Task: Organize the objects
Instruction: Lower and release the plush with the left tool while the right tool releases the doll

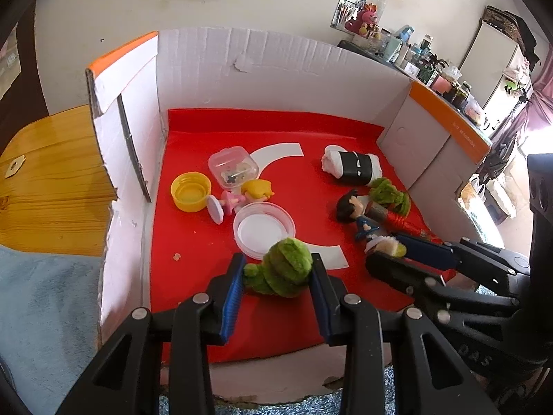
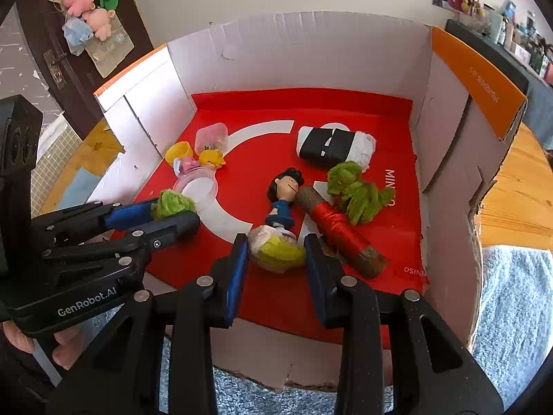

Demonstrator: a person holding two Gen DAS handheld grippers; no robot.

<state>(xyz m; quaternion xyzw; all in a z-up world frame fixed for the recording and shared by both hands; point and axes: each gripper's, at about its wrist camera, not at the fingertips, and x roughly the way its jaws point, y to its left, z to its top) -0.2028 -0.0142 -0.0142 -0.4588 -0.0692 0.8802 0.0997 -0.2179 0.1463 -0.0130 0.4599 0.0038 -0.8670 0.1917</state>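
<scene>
In the left wrist view, the left gripper (image 1: 278, 276) has its jaws set narrowly around a green fuzzy toy (image 1: 281, 269) on the red liner of the cardboard box (image 1: 242, 48); the blue pads sit at the plush's two sides, though real pressure is hard to judge, so a lift could leave the toy behind. A clear plastic lid (image 1: 264, 224) lies just beyond it and could be nudged by the far fingertip. To the right, the right gripper (image 1: 390, 252) comes in from the side, partly cut off by the frame edge. In the right wrist view, the right gripper (image 2: 276, 252) straddles a white and yellow-green lump (image 2: 276, 247), seemingly the base of the dark-haired figurine (image 2: 285, 200), with a sliver of gap at each pad, so it looks loose rather than clamped. The red-wrapped stick (image 2: 340, 233) lies touching that gripper's outer finger and may roll if it shifts. The lump's underside is hidden, and whether it joins the figurine cannot be told.
</scene>
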